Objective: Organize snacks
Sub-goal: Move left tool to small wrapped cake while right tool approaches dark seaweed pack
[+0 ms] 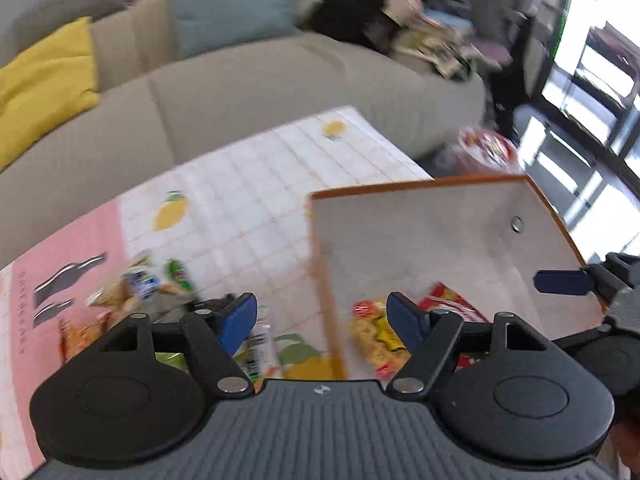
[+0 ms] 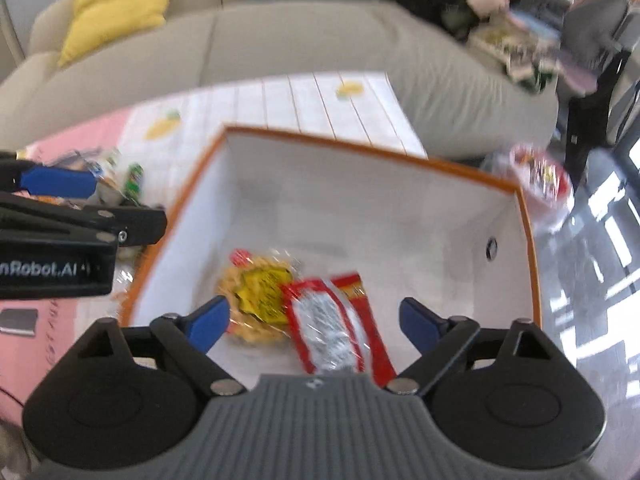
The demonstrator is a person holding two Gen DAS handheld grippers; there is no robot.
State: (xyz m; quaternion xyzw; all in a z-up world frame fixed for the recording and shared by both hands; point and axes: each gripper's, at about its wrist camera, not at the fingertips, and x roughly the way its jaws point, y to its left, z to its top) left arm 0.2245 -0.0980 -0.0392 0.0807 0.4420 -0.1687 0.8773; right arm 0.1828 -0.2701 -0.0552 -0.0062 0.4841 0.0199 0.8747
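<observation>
A white box with an orange rim [image 2: 360, 208] stands on the table, and it also shows in the left wrist view [image 1: 440, 232]. In it lie a yellow snack pack [image 2: 256, 292] and a red snack pack [image 2: 340, 324]; both also show in the left wrist view, yellow [image 1: 374, 340] and red [image 1: 452, 300]. My right gripper [image 2: 316, 322] is open and empty above the box. My left gripper [image 1: 322, 318] is open and empty over the box's left wall, with loose snack packs [image 1: 136, 284] on the table to its left. The left gripper [image 2: 60, 184] shows at the left edge of the right wrist view.
The table has a white grid cloth with lemon prints [image 1: 248, 184] and a pink mat [image 1: 60, 248]. A beige sofa [image 1: 240, 80] with a yellow cushion [image 1: 44, 80] and a teal cushion [image 1: 232, 4] stands behind. A red and white bag [image 1: 486, 148] lies on the floor at right.
</observation>
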